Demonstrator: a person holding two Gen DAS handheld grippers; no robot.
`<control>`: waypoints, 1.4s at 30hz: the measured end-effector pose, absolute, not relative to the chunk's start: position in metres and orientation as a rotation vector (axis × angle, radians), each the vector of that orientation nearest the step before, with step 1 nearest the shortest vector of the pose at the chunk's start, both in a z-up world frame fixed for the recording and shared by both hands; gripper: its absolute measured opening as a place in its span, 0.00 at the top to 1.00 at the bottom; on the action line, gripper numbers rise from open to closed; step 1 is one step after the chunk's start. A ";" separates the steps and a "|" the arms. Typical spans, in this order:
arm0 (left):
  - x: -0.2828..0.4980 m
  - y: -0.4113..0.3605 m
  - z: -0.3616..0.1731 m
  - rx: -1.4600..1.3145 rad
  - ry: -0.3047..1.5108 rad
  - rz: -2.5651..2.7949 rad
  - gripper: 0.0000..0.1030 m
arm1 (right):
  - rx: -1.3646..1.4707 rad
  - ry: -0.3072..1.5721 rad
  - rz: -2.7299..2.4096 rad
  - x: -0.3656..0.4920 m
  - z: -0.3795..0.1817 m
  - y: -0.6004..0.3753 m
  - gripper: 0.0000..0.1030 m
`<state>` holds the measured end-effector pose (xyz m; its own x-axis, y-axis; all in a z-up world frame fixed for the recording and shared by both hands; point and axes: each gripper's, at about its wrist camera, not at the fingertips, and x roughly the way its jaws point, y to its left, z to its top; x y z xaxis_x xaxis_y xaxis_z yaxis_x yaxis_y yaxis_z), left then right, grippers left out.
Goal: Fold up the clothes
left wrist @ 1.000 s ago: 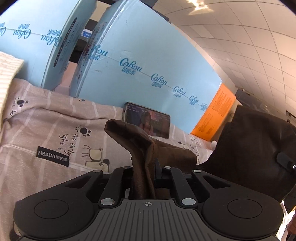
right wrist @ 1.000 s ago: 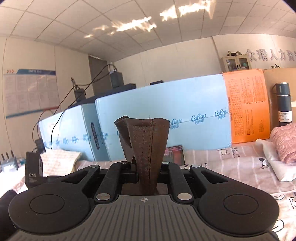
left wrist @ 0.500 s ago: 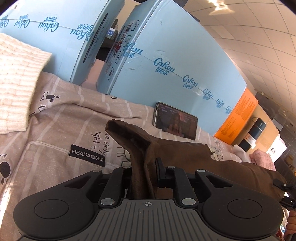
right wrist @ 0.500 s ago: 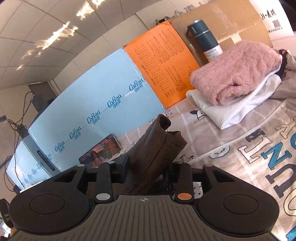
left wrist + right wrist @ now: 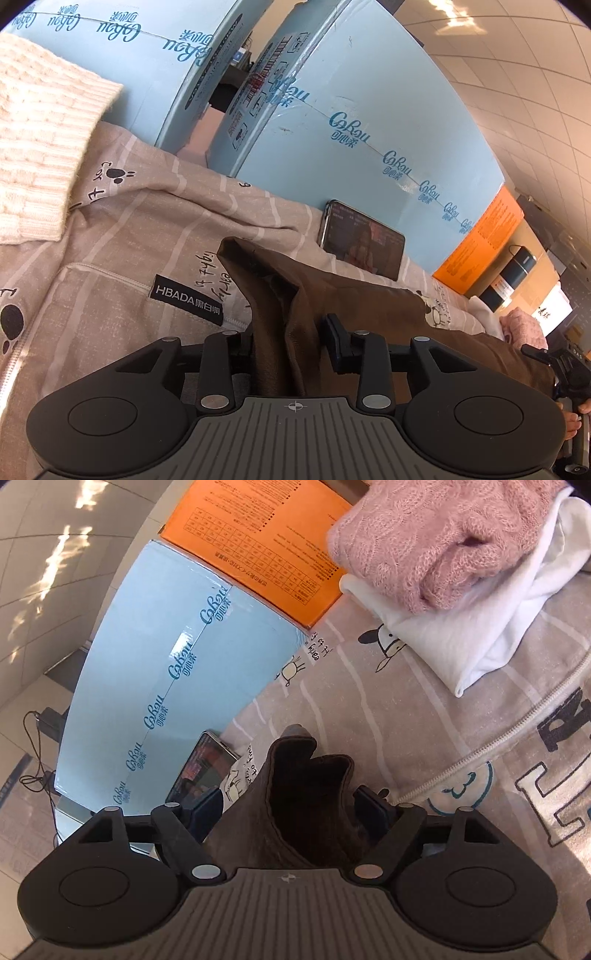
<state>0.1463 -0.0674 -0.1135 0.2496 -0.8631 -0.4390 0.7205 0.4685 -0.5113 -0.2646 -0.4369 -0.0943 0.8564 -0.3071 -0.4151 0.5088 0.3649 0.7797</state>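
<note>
Brown garment (image 5: 369, 306) lies on the printed bed cover (image 5: 140, 236), one bunched edge standing up between the fingers of the left gripper (image 5: 288, 332); its lower part is hidden behind the gripper body. Left jaws have just been opening: gap visible on the right pad side, cloth no longer pinched. Right gripper (image 5: 291, 808): jaws have just been opening, now wide, a brown fold standing loose between them. Ahead of the left fingers, a phone (image 5: 362, 240) leans on a blue box (image 5: 369, 122). Right of the right fingers, a pink knit (image 5: 436, 535) on white cloth (image 5: 480, 616), both cut off by the frame edge.
</note>
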 end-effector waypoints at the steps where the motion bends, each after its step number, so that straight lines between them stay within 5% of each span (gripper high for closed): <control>1: 0.146 -0.067 -0.113 -0.223 0.746 -1.090 0.68 | 1.040 0.220 -0.537 -0.260 -0.091 -0.435 0.44; 4: 0.145 -0.066 -0.113 -0.224 0.736 -1.092 0.68 | 0.896 0.202 -0.531 -0.253 -0.079 -0.425 0.71; 8: 0.144 -0.067 -0.112 -0.211 0.725 -1.094 0.68 | 0.635 0.119 -0.492 -0.258 -0.055 -0.404 0.78; 11: 0.144 -0.068 -0.112 -0.204 0.725 -1.091 0.67 | 0.522 0.230 -0.581 -0.252 -0.054 -0.402 0.76; 14: 0.144 -0.069 -0.111 -0.187 0.719 -1.083 0.62 | 0.444 0.394 -0.709 -0.242 -0.068 -0.415 0.59; 17: 0.144 -0.065 -0.109 -0.190 0.701 -1.050 0.31 | 0.369 0.509 -0.791 -0.237 -0.079 -0.421 0.39; 19: 0.146 -0.062 -0.107 -0.199 0.690 -1.035 0.26 | 0.332 0.520 -0.800 -0.238 -0.079 -0.425 0.24; 29: 0.146 -0.058 -0.100 -0.147 0.608 -0.979 0.14 | 0.256 0.537 -0.577 -0.205 -0.063 -0.440 0.16; 38: 0.105 -0.076 -0.079 0.150 0.364 -1.064 0.14 | 0.281 0.550 -0.477 -0.181 -0.079 -0.449 0.16; 42: 0.101 -0.074 -0.077 0.113 0.390 -1.196 0.14 | 0.288 0.507 -0.432 -0.186 -0.073 -0.445 0.16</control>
